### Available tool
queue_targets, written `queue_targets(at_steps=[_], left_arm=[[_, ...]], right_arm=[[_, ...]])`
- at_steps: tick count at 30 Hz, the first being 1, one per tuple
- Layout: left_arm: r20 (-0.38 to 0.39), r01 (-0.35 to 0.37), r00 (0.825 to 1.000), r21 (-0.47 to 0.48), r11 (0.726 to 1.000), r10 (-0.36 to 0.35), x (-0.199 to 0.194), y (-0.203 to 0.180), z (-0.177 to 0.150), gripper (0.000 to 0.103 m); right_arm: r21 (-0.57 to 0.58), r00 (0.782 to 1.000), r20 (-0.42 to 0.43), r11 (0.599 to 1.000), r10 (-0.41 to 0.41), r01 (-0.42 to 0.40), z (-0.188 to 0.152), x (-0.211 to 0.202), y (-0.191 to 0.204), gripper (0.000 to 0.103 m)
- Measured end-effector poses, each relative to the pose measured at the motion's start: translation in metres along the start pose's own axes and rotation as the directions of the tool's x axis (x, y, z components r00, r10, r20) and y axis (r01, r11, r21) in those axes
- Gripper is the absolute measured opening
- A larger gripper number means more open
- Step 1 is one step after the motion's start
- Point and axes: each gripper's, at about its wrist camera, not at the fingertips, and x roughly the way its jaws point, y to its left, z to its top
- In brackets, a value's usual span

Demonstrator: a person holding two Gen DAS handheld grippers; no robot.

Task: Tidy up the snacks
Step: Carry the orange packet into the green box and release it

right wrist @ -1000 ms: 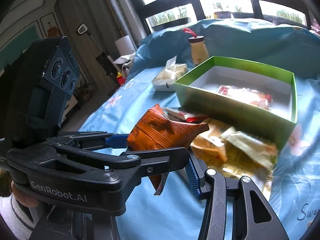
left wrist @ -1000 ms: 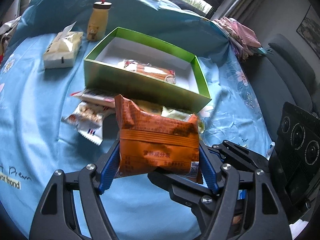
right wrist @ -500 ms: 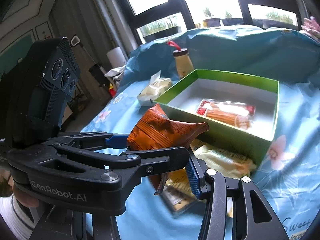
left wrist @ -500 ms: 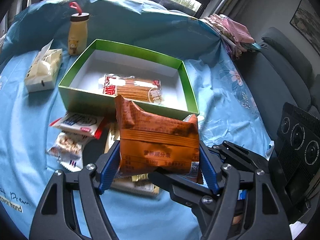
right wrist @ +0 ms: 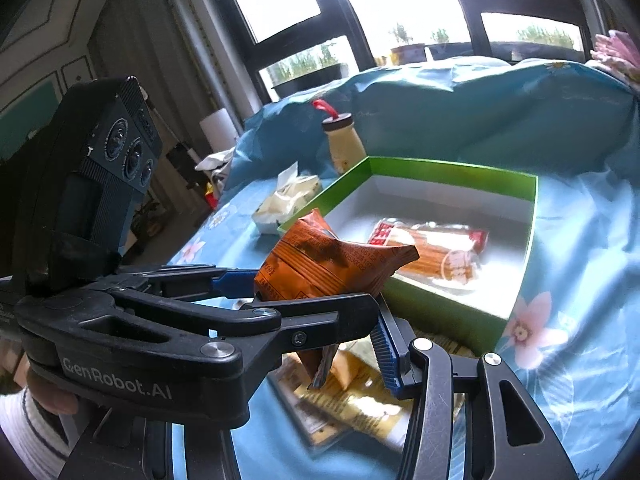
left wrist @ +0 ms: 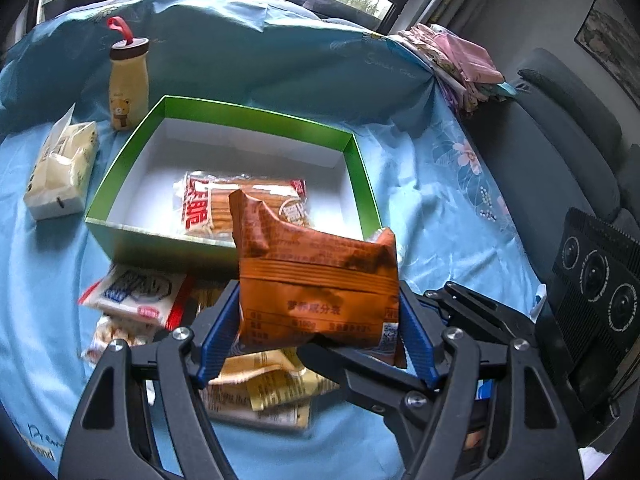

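The orange snack packet [left wrist: 320, 292] hangs in the air just in front of the green box [left wrist: 120, 184], clear of the blue cloth [left wrist: 432, 208]. Both grippers are at it. The left gripper [left wrist: 318, 332] has its blue pads set against the packet's 2 side edges, jaws part open and spanning the packet's whole width. The right gripper [right wrist: 356, 340] comes in crosswise, its jaws narrower, one finger lying across the packet's lower face in the left wrist view; it seems to pinch the packet's thickness near the bottom seam, though the far pad is partly hidden.

The packet looks light and soft: a thin foil pillow whose top corner is folded and dented, so the film gives easily. The surface is glossy and likely slippery, and whatever is inside may crumble under a hard squeeze. The safest hold is probably on the crimped end seams or across the flat faces with light pressure; gripping edge to edge, as the left one does, risks the bag buckling and slipping out.

Inside the box lies 1 red and white biscuit pack [left wrist: 240, 204], with bare white floor on either side of it. More loose snacks [left wrist: 264, 388] lie in a heap on the cloth below the grippers, among them a white and red packet [left wrist: 136, 292]. A tissue pack [left wrist: 60, 168] and a yellow bear bottle [left wrist: 128, 92] stand to the box's left
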Motion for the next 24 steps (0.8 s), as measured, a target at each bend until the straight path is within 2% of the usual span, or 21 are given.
queue_targets(at_steps=[6, 9, 20, 24], left_arm=[[-0.026, 0.036, 0.999, -0.055, 0.998, -0.037, 0.018, 0.015, 0.027, 0.074], [-0.047, 0.05, 0.997, -0.095, 0.994, -0.054, 0.03, 0.023, 0.039, 0.074], [-0.106, 0.024, 0.994, -0.146, 0.989, -0.039, 0.071, 0.039, 0.057, 0.075], [-0.123, 0.011, 0.992, -0.164, 0.986, -0.031, 0.078, 0.044, 0.06, 0.079]], right_arm=[[0.015, 1.0, -0.013, 1.0, 0.004, -0.004, 0.019, 0.015, -0.017, 0.051], [0.052, 0.999, -0.027, 0.998, 0.034, -0.032, 0.028, 0.026, -0.032, 0.051], [0.138, 0.994, -0.109, 0.99, 0.028, -0.013, 0.035, 0.069, -0.07, 0.051], [0.137, 0.992, -0.125, 0.99, -0.007, 0.025, 0.037, 0.075, -0.074, 0.051]])
